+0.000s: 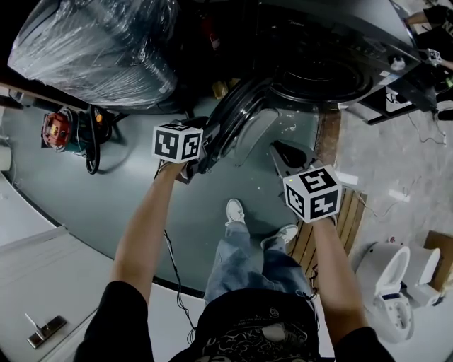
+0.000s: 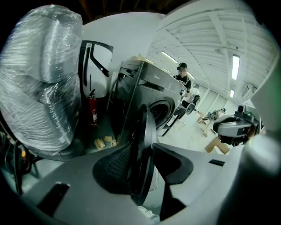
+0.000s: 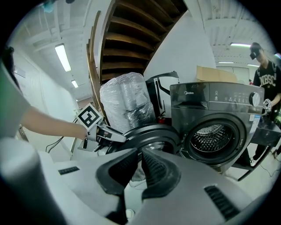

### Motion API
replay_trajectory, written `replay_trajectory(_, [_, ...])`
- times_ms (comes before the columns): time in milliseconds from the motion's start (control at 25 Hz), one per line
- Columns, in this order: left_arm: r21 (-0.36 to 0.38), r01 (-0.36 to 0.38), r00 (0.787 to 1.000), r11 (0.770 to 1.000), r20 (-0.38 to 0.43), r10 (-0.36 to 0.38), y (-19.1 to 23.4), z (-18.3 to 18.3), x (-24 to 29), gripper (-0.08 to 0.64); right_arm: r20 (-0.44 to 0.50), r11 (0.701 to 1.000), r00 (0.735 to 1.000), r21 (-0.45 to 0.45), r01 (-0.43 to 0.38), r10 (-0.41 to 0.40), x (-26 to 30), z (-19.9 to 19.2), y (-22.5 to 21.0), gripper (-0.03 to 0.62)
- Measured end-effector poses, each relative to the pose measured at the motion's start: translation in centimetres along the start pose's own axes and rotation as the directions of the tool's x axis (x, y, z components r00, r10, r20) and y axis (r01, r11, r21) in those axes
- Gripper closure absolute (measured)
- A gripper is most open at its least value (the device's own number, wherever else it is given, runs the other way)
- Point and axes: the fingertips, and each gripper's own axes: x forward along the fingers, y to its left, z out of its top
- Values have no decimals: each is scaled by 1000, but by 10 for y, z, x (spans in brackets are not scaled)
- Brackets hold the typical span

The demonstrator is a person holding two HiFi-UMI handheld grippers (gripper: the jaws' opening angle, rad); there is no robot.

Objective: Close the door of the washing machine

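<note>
The dark grey washing machine [image 1: 354, 21] stands ahead with its drum opening [image 3: 214, 138] uncovered. Its round black door [image 1: 237, 117] hangs swung out toward me. My left gripper [image 1: 205, 159] has the door's rim [image 2: 145, 145] between its jaws, and both pads lie against it. The right gripper view shows the same hold, with the left gripper [image 3: 107, 134] on the door's [image 3: 151, 134] left edge. My right gripper [image 1: 283, 152] hovers just right of the door, shut with nothing in it [image 3: 141, 162].
A large plastic-wrapped bundle [image 1: 92, 42] stands left of the machine, with a red fire extinguisher [image 2: 93, 110] behind it. A red tool with a cable [image 1: 56, 131] lies on the floor at left. A wooden pallet [image 1: 347, 219] lies at right. A person [image 3: 265, 83] stands beside the machine.
</note>
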Motion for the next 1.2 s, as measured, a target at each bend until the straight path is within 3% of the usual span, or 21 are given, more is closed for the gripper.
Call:
replay_trajectory(440, [-20, -64, 998, 998, -15, 64, -25, -4, 6, 405, -7, 1000, 1000, 0, -16, 16, -16, -16, -21, 568])
replay_trajectory(640, [-70, -76, 997, 995, -7, 76, -46, -11, 13, 410, 0, 1000, 1000, 21, -22, 22, -27, -23, -34, 568])
replay_trajectory(1200, [-154, -37, 999, 987, -13, 36, -129, -14, 51, 399, 16, 999, 1000, 36, 21, -22, -67, -47, -82, 554])
